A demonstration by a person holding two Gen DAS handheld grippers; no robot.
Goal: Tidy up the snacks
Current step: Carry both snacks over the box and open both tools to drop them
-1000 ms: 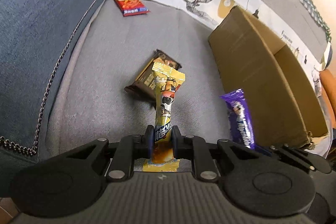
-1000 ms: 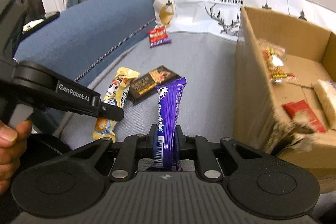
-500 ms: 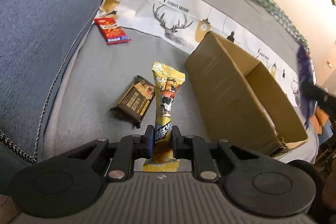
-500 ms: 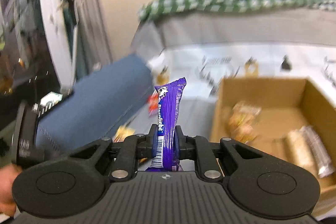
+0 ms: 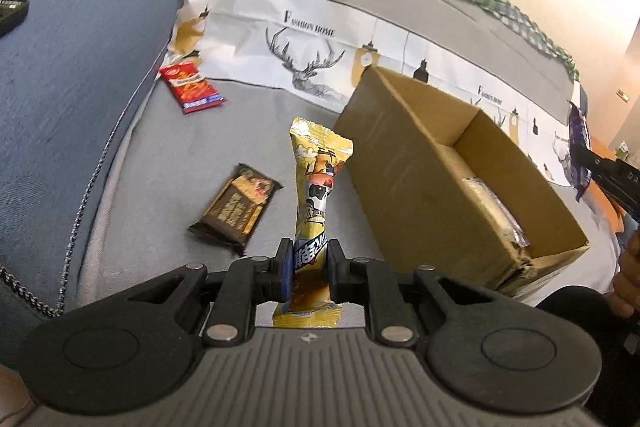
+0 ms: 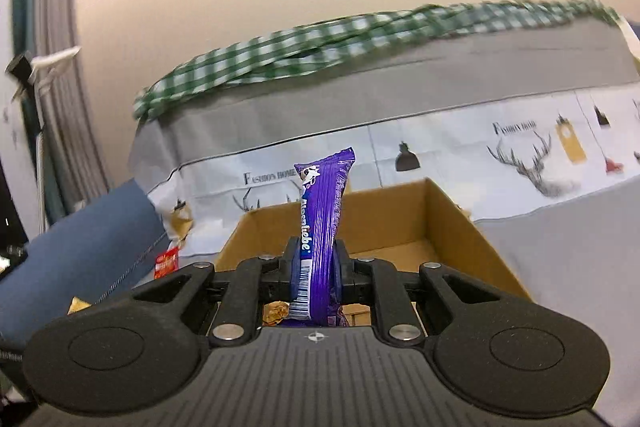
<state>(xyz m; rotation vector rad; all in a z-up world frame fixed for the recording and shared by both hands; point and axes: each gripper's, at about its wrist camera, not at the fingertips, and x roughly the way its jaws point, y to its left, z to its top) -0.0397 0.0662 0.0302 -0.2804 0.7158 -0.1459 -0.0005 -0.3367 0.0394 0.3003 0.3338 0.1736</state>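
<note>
My left gripper [image 5: 307,263] is shut on a yellow snack stick [image 5: 318,179] and holds it above the grey sofa seat, just left of the open cardboard box [image 5: 404,167]. My right gripper [image 6: 316,269] is shut on a purple Alpenliebe stick [image 6: 322,215] and holds it upright over the near edge of the same box [image 6: 452,223]. The purple stick also shows at the far right of the left wrist view [image 5: 578,139]. Wrapped snacks [image 5: 494,203] lie inside the box.
A brown chocolate bar [image 5: 238,207] lies on the seat left of the yellow stick. A red snack packet [image 5: 190,87] lies farther back by the blue armrest [image 5: 60,87]. A deer-print cloth [image 5: 304,39] covers the sofa back.
Both grippers have risen with their sticks. The right gripper has swung from beside the box to above it. The left gripper has lifted the yellow stick clear of the chocolate bar.
</note>
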